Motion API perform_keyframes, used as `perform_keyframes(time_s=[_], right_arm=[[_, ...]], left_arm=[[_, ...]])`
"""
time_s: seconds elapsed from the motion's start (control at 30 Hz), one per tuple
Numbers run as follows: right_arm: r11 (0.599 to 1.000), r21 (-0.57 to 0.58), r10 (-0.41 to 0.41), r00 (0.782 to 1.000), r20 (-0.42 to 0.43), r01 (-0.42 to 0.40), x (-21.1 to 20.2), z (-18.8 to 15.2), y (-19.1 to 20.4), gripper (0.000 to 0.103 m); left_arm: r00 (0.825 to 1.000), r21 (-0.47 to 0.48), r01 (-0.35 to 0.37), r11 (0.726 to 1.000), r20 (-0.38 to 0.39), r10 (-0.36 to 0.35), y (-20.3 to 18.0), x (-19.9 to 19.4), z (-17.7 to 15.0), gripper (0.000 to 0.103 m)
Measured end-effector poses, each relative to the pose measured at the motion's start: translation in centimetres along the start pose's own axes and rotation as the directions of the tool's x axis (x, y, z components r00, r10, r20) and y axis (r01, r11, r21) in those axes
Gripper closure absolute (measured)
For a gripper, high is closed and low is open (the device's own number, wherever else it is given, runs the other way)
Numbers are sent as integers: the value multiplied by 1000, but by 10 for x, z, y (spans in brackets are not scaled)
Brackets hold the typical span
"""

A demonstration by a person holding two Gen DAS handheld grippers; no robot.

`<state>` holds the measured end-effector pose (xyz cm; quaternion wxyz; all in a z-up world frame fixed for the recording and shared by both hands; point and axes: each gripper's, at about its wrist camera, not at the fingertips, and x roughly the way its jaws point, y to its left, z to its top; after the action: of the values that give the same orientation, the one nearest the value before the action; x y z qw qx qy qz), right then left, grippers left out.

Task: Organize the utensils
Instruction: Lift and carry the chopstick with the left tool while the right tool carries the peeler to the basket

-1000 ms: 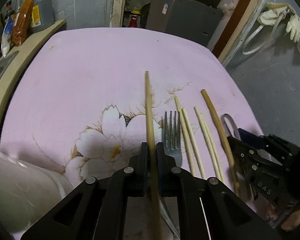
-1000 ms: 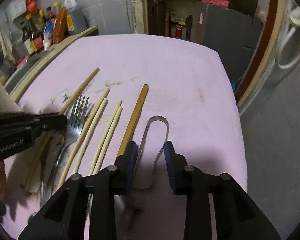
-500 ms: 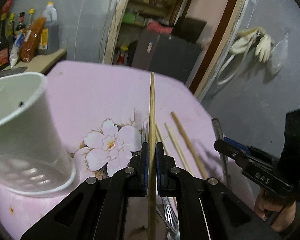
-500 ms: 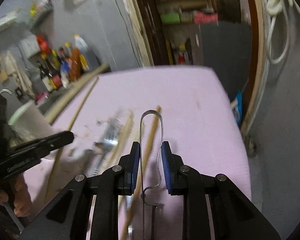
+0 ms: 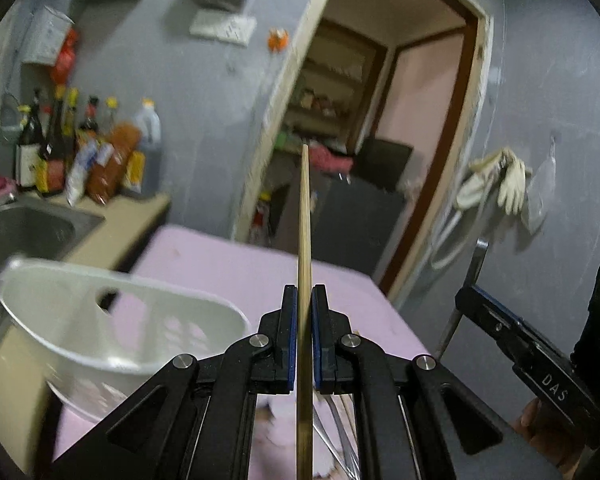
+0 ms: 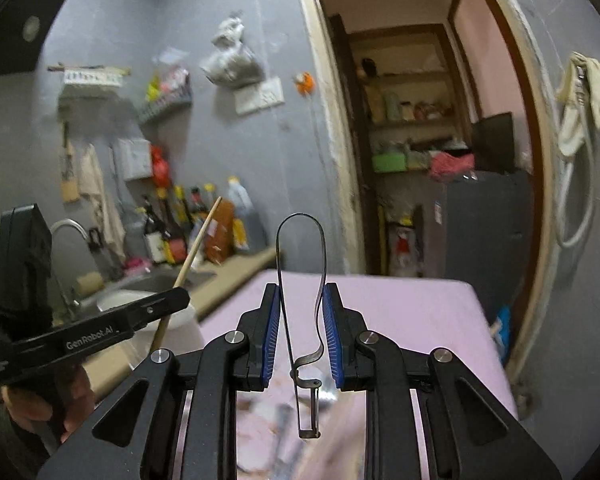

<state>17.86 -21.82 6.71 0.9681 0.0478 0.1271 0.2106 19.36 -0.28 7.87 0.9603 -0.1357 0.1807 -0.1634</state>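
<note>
My left gripper (image 5: 304,300) is shut on a long wooden chopstick (image 5: 305,240) and holds it upright, well above the pink tablecloth (image 5: 240,264). The chopstick also shows in the right wrist view (image 6: 192,256). A white perforated utensil holder (image 5: 112,328) stands just left of the left gripper. My right gripper (image 6: 300,304) is shut on a metal peeler (image 6: 302,280) with a looped handle, lifted off the table. The peeler's handle shows in the left wrist view (image 5: 470,280). Other utensils lie blurred below both grippers.
A steel sink (image 5: 24,232) and counter with sauce bottles (image 5: 80,160) lie to the left. A doorway with shelves (image 6: 412,120) and a dark cabinet (image 5: 360,216) are behind the table. Gloves (image 5: 500,184) hang on the right wall.
Both grippers rose from the table and tilted upward, lifting the chopstick and the peeler. The white holder came into view beside the left gripper.
</note>
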Motion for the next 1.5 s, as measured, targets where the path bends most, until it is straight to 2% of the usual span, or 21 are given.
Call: perform_keyframes(time_s=[0.23,0.4,0.5,0.73,0.9,1.07,1.3,1.5], right_arm=[[992,-1,123,991,58,-123,26,28,45,84],[979,1,201,975,97,-202,41,43,77,84],[976,-8,217,970,107,-217,52,46,94,84],[992,-21,128,985,118,-126,79,31,119,84],[997,-10,71,990,125,-71,97,14,126,84],[999,-21,39,995,89,-38,112,-3,127,84],[998,-43,41,997,70,-38,110,-10,126,84],[998,-16,61,996,65,-60,105,-8,120,84]], left_arm=[[986,-39,-77,996,143,81,46,-31,40,99],[955,-94,-158,983,238,176,89,-50,57,99],[931,-135,-202,970,280,233,113,-54,61,99],[883,-189,-284,940,330,333,150,-50,61,99],[867,-214,-310,926,336,368,159,-40,51,99],[852,-222,-347,911,332,405,159,-30,36,99],[865,-222,-369,902,272,421,151,-26,11,99],[875,-208,-380,901,235,423,149,-27,4,99]])
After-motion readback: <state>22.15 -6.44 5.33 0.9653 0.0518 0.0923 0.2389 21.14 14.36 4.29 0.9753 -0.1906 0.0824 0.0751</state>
